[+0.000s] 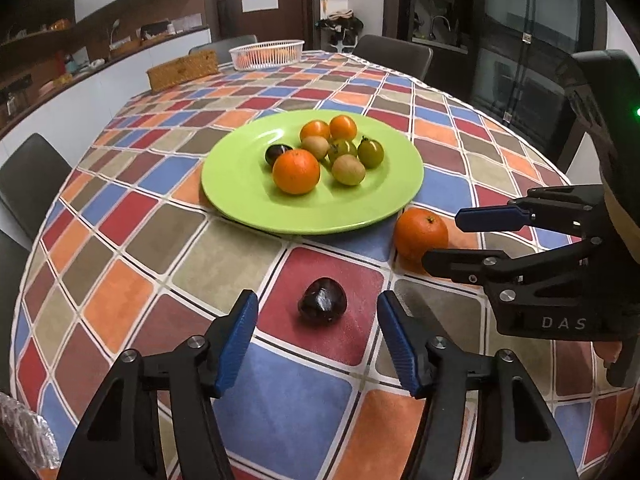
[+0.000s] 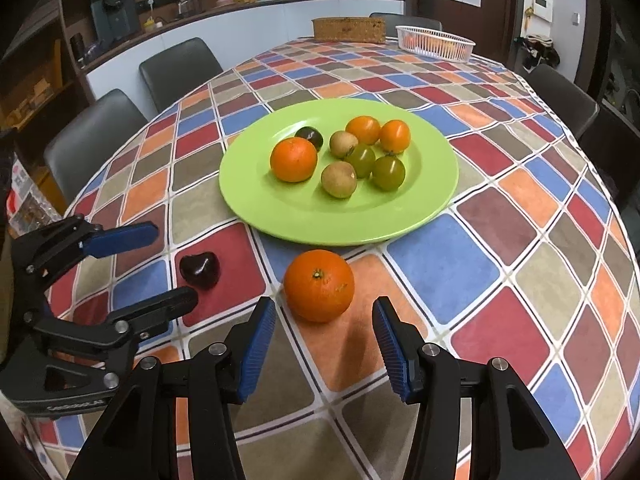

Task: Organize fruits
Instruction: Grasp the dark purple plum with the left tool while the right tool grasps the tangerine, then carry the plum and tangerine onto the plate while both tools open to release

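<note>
A green plate [image 1: 248, 196] [image 2: 280, 208] holds several fruits: oranges, green tomatoes, kiwis and a dark plum. A loose dark plum [image 1: 322, 301] [image 2: 200, 270] lies on the tablecloth in front of the plate. My left gripper [image 1: 318, 320] [image 2: 166, 264] is open, its fingers either side of that plum, not touching. A loose orange [image 1: 420, 232] [image 2: 319, 286] lies right of the plum. My right gripper [image 2: 324, 320] [image 1: 444, 240] is open and just short of the orange.
A white basket [image 1: 266, 53] [image 2: 436, 42] with orange fruit and a wicker box [image 1: 182, 70] [image 2: 349, 29] stand at the table's far edge. Dark chairs [image 2: 92, 136] ring the checkered table. A crinkled plastic package [image 1: 24, 428] lies at the near left.
</note>
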